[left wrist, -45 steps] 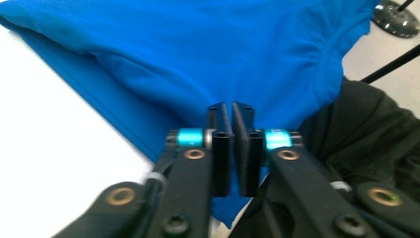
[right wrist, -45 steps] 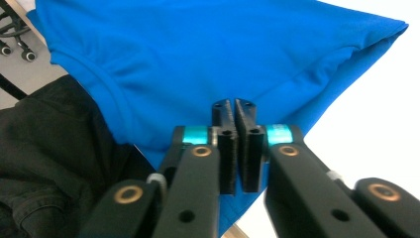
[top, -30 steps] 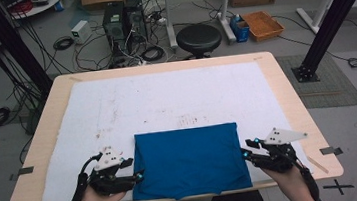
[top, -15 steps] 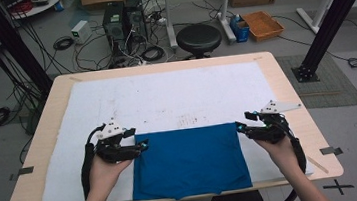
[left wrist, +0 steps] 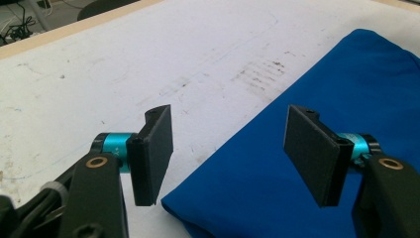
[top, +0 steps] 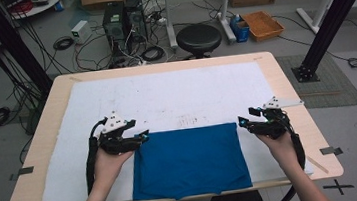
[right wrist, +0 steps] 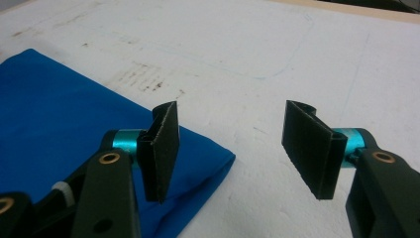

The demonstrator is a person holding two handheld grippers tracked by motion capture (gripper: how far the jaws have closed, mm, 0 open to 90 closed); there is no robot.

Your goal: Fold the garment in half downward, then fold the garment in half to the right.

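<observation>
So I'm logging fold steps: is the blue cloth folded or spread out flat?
Folded. The blue cloth lies as a compact rectangle on the white mat, and both gripper views show rounded, doubled edges at its corners.

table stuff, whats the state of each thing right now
cloth: folded, lying flat on the white sheet, not held
left tool: open, jaws have just been opening, at the cloth's far left corner, nothing pinched
right tool: open, jaws have just been opening, at the cloth's far right corner, nothing pinched
sheet: spread flat over the table, smudged near the middle
</observation>
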